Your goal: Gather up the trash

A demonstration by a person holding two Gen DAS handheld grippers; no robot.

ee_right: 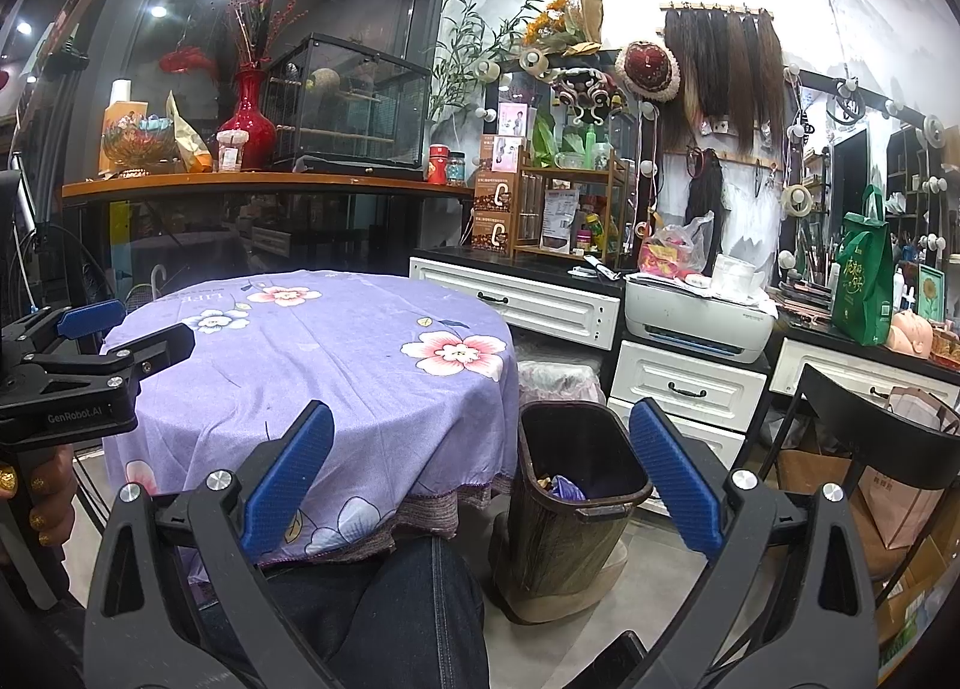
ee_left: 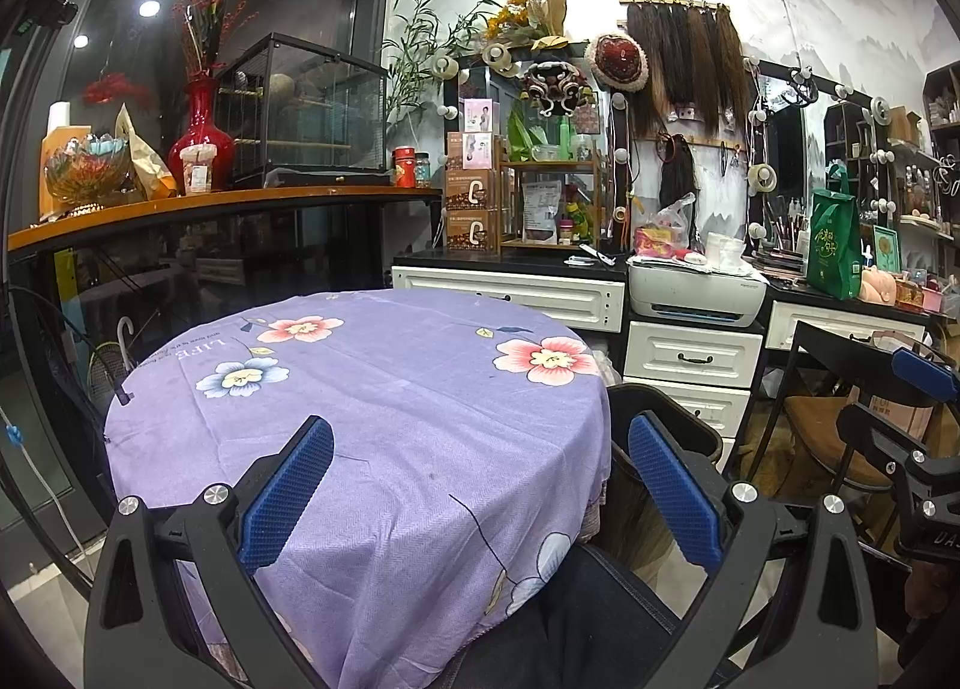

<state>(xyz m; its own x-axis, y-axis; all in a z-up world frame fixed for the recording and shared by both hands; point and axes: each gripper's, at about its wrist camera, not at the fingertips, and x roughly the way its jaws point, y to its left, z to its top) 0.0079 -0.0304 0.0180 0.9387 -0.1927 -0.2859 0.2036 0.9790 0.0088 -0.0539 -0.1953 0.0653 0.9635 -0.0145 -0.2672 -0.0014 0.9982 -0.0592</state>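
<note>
We are holding both the left gripper [ee_left: 480,497] and right gripper [ee_right: 480,485] wide apart and empty, risking snagging the tablecloth [ee_right: 336,365] at frame centre or tipping the trash bin [ee_right: 576,509] lower right.

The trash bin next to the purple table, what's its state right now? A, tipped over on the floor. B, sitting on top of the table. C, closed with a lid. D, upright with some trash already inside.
D: the trash bin stands upright on the floor beside the table, open-topped, with scraps visible at the bottom.
</note>
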